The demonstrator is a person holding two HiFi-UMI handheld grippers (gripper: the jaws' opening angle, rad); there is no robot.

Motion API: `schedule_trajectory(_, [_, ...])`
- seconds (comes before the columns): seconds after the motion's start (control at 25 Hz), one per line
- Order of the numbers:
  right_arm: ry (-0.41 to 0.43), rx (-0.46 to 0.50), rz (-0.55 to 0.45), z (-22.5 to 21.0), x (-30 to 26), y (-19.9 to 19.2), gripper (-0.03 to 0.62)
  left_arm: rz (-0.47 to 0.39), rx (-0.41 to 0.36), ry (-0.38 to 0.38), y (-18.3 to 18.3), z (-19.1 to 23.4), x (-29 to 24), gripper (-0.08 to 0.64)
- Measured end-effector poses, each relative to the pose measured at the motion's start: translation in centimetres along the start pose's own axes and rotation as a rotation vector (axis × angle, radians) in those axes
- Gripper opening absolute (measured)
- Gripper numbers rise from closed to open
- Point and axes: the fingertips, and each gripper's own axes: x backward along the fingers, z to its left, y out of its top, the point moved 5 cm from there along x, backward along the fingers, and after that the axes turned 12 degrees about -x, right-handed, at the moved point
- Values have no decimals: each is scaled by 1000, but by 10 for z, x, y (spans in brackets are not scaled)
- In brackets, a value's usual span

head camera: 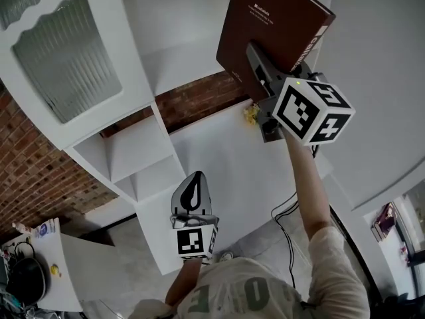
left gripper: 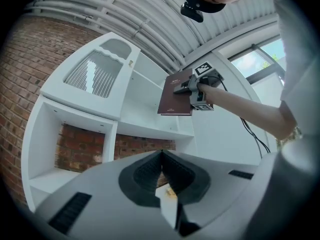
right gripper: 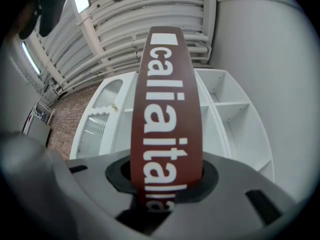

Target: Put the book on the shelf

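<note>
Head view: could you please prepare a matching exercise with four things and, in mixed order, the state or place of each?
Things:
1 book
2 left tongs
3 brick wall
4 ribbed glass door

States or places:
A shut, empty
B behind the white shelf
C clamped in the right tongs
D top left of the view

Pairs: 1-C, 2-A, 3-B, 4-D

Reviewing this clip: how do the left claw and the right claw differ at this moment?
The right claw is shut on a brown book, while the left claw is shut with nothing between its jaws. The right claw is high up in front of the white shelf, whereas the left claw sits lower and away from it. Both carry a marker cube with black-and-white squares.
</note>
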Motion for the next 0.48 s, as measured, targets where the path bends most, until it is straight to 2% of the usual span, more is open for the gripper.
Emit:
schedule_trajectory(0.24, [-18,11,97,-7,-53,11,150,-3,13,7,-2,4,0,12])
schedule_trajectory(0.48, [-47,12,192,-14,-91,0,150,11,18,32,-6,14,6,12])
